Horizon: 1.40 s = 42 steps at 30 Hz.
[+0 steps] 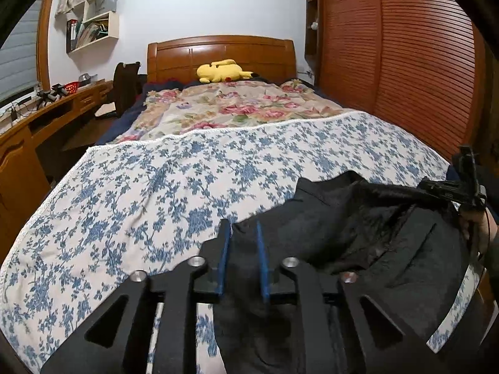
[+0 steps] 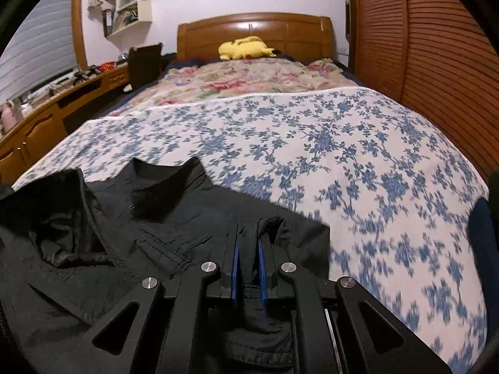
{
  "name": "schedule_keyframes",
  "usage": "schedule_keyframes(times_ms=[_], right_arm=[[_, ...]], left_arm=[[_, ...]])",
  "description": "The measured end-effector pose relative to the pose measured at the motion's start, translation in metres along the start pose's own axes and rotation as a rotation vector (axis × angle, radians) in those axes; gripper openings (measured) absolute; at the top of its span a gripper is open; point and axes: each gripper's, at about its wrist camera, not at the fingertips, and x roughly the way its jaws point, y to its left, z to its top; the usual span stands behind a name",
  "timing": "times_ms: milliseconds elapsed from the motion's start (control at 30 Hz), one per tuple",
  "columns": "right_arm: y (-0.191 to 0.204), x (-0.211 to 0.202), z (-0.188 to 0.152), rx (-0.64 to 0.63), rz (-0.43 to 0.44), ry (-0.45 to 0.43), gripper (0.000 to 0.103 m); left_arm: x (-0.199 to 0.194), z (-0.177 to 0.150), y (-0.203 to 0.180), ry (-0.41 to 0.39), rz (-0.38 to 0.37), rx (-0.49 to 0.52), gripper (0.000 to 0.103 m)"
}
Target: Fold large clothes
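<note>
On the bed (image 1: 131, 187), the black jacket (image 1: 358, 218) is clamped by the right gripper (image 2: 248, 268) while it sits loose between the parted left gripper (image 1: 243, 261) pads, so laying flat seems next.

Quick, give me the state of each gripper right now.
Left gripper: jaws slightly apart, black jacket fabric between them; whether it is still pinched cannot be told.
Right gripper: shut on the black jacket.

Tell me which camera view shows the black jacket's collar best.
The right wrist view: the black jacket lies spread on the blue floral bedspread, with its collar sharp and unobstructed. The left wrist view shows that jacket rumpled at lower right, its collar area dark and indistinct.
</note>
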Motion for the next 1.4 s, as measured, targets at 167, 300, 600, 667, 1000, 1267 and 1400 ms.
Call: schedule_keyframes(times_ms=[167, 300, 600, 667, 1000, 1267, 1400], right_arm=[[0.002, 0.039, 0.031, 0.015, -0.054, 0.022, 0.010], [-0.004, 0.069, 0.046, 0.056, -0.087, 0.048, 0.010], [-0.005, 0.093, 0.064, 0.126, -0.110, 0.081, 0.012], [-0.007, 0.098, 0.065, 0.118, -0.070, 0.106, 0.022], [-0.041, 0.039, 0.072, 0.149, -0.012, 0.021, 0.075], [-0.035, 0.040, 0.054, 0.063, -0.035, 0.066, 0.075], [-0.031, 0.026, 0.057, 0.062, -0.043, -0.042, 0.075]], left_arm=[[0.011, 0.006, -0.004, -0.008, -0.057, -0.019, 0.034], [0.021, 0.009, -0.013, -0.003, -0.106, -0.024, 0.038], [0.026, 0.012, -0.033, -0.007, -0.135, -0.010, 0.066], [0.026, 0.010, -0.036, -0.008, -0.134, -0.003, 0.067], [0.032, -0.001, -0.050, -0.005, -0.184, 0.013, 0.067], [0.033, -0.004, -0.062, 0.003, -0.223, 0.026, 0.067], [0.036, -0.007, -0.067, 0.014, -0.229, 0.038, 0.067]])
